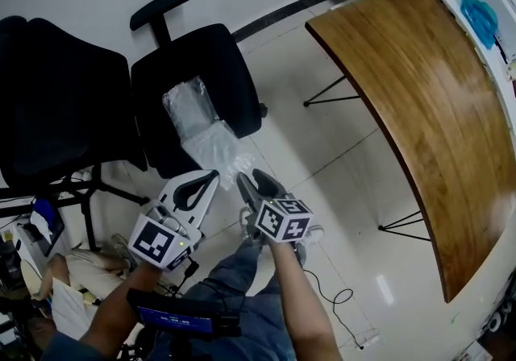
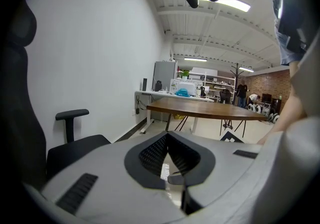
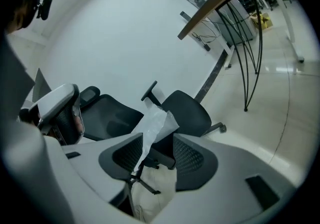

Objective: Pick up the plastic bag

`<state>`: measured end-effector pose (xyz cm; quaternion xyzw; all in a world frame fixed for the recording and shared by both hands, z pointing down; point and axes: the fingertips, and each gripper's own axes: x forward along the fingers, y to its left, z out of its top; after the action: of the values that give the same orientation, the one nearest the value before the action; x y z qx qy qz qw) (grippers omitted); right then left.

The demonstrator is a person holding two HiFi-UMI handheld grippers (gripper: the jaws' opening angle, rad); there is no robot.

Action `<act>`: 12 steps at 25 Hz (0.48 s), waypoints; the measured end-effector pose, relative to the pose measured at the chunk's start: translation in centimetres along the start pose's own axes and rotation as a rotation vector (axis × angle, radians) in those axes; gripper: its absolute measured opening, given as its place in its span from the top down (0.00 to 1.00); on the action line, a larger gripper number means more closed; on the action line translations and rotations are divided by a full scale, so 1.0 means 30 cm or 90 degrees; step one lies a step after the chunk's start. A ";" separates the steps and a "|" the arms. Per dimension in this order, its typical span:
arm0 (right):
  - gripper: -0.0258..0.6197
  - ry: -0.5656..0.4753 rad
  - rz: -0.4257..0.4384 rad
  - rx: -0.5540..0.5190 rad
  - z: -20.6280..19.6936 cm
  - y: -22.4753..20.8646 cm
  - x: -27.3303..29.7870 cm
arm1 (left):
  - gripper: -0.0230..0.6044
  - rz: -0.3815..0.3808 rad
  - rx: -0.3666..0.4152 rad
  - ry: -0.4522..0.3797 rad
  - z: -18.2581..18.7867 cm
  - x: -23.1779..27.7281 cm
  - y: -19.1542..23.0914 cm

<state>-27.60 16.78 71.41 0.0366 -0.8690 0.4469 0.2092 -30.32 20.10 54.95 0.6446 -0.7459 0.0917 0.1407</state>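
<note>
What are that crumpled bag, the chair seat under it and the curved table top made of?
The bag looks like thin translucent plastic film: wrinkled, with glossy highlights. The chair seat is matte black, probably fabric or mesh; it is too dark to tell which. The table top looks like wood or wood-look laminate: streaked brown grain with a smooth sheen.
</note>
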 end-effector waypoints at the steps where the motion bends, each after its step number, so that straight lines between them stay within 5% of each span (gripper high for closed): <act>1: 0.65 -0.004 0.006 0.015 0.001 0.000 0.008 | 0.95 -0.002 0.000 0.005 -0.011 0.005 -0.002; 12: 0.65 -0.015 0.068 0.135 -0.019 0.032 0.119 | 0.95 0.021 0.008 0.030 -0.037 -0.032 0.049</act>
<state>-30.90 18.26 72.39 0.0170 -0.8199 0.5465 0.1699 -31.54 21.56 55.74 0.6308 -0.7522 0.1140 0.1527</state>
